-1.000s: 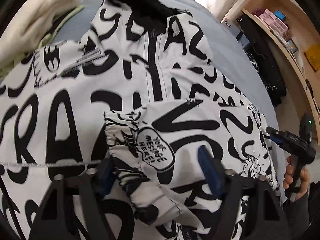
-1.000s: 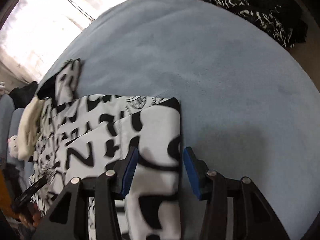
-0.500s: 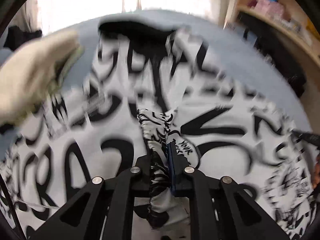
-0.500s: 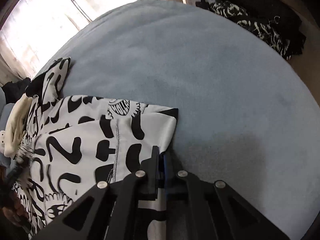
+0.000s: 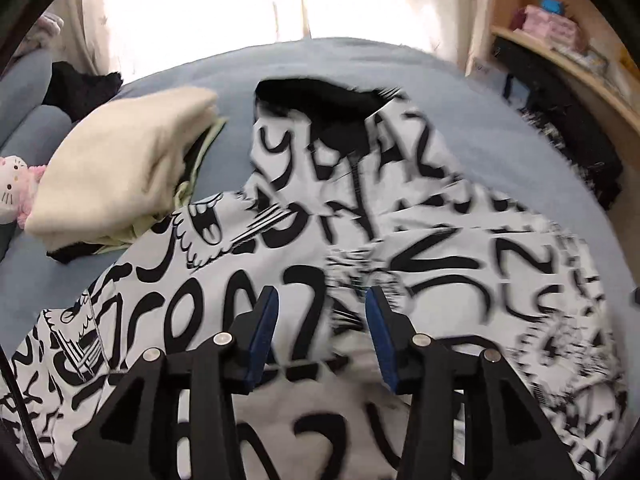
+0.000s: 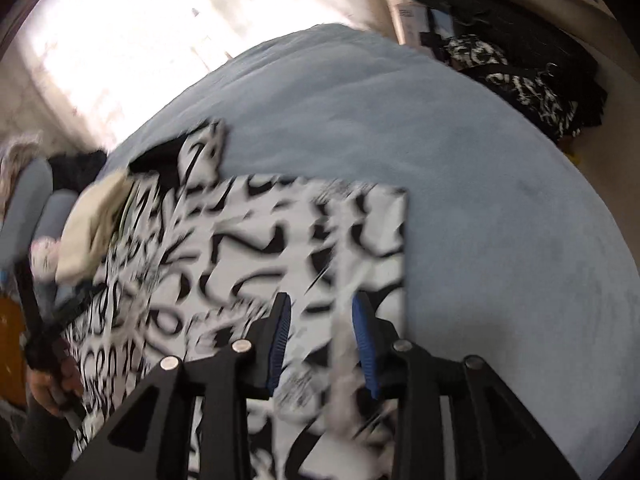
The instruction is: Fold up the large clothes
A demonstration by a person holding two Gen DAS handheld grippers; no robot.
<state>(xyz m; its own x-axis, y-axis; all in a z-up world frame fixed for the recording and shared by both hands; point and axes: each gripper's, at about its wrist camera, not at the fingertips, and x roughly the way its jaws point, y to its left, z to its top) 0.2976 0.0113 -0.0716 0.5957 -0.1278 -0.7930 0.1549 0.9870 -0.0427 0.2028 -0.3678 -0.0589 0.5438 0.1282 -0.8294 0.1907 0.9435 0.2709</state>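
Note:
A large white jacket (image 5: 304,216) with black graffiti lettering and a black collar lies spread on the blue bed (image 5: 480,120). My left gripper (image 5: 322,334) hovers above its middle. The jaws are opening, and a blurred fold of the sleeve lies under the gap, free of the blue pads (image 5: 262,332). In the right wrist view the jacket (image 6: 256,240) ends in a straight folded edge on the right. My right gripper (image 6: 322,340) is over that edge with its jaws opening. A blurred strip of cloth hangs loose between its pads (image 6: 280,336).
A folded cream garment (image 5: 120,168) lies left of the jacket, with a white plush toy (image 5: 12,192) and a black cloth (image 5: 80,84) beyond. A wooden shelf (image 5: 568,52) and dark clothes (image 6: 520,80) stand at the right. A person's hand (image 6: 48,384) shows at the left.
Both grippers closed on jacket cloth half a second ago. Since then they have risen and opened, letting the cloth go. The right gripper also moved inward over the jacket.

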